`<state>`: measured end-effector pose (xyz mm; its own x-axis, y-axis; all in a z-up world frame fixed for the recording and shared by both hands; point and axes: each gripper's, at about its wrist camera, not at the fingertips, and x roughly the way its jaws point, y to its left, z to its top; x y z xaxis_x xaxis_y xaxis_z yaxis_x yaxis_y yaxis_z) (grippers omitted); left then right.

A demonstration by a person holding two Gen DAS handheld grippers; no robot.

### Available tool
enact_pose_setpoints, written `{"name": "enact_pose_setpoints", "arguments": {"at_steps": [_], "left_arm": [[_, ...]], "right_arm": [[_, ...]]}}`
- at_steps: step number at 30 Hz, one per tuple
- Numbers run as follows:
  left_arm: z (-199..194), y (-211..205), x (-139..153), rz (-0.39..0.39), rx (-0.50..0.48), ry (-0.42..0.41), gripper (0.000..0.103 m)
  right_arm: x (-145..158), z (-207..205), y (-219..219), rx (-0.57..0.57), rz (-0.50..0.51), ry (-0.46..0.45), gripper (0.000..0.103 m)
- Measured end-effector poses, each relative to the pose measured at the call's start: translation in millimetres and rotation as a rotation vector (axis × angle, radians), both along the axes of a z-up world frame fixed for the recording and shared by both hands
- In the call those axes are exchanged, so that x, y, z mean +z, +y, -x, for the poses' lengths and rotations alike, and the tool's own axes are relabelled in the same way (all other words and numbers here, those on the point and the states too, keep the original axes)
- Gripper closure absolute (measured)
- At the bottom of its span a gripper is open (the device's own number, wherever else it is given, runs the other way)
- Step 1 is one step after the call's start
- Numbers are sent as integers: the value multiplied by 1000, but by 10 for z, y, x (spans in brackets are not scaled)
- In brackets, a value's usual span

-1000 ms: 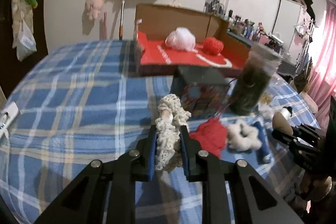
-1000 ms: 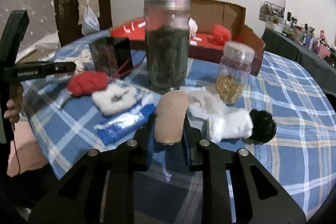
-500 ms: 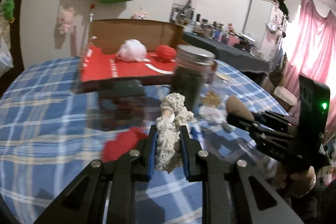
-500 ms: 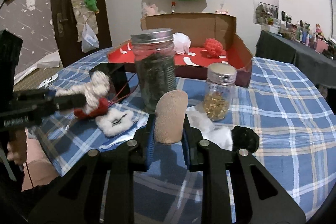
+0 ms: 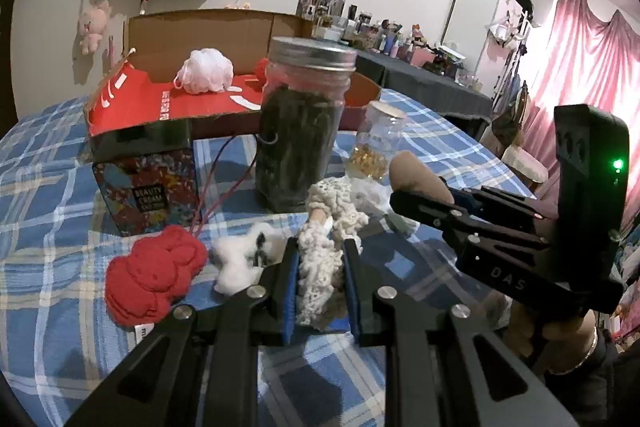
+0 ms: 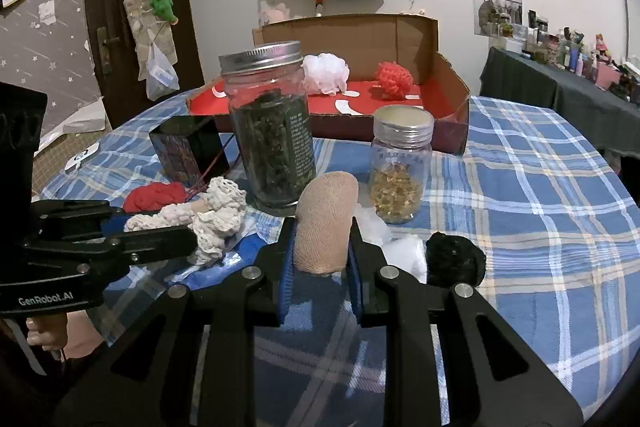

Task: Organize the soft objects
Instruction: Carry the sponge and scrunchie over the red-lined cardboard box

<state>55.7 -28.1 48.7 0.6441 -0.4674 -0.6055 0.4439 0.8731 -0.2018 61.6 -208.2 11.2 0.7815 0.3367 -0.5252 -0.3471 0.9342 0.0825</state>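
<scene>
My left gripper is shut on a cream crocheted piece, held above the checked cloth; the same crocheted piece shows at the left of the right wrist view. My right gripper is shut on a beige soft pad, whose tip pokes out in the left wrist view. On the cloth lie a red knitted piece, a white fluffy piece, white cotton and a black pompom. A white puff and a red puff lie in the red-lined cardboard box.
A tall jar of dark leaves, a small jar with yellow contents and a patterned box stand between the grippers and the cardboard box. A blue packet lies under the left gripper. A hand holds the right gripper.
The left gripper has swung rightward with the crocheted piece, closing in beside the right gripper. The right gripper has kept its hold on the beige pad and barely shifted.
</scene>
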Motion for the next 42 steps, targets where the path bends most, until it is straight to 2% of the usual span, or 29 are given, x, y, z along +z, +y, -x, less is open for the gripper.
{"name": "enact_pose_setpoints", "arguments": {"at_steps": [13,18,23,28,34,38,42], "left_arm": [[-19,142,13,3,34,2,82],[3,416,69,26,72,24,82],[8,767,126,84,123,64,82],[-23,1077,194,92,200,73,82],[-124,1315,212,68,261,98,82],[-236,1409,168,12,303,110,82],[-430,1478,117,-36,278,95,82]], "right_arm": [[-21,-18,-44,-6,-4,11,82],[-24,-48,-170,-24,-17,33,82],[5,-70,-306,-43,-28,50,82],[41,-123,-449,-54,-49,76,82],[66,-284,-645,-68,-91,130,82],[101,-371,-673,-77,-56,136,82],[134,-506,-719,-51,-19,124,82]]}}
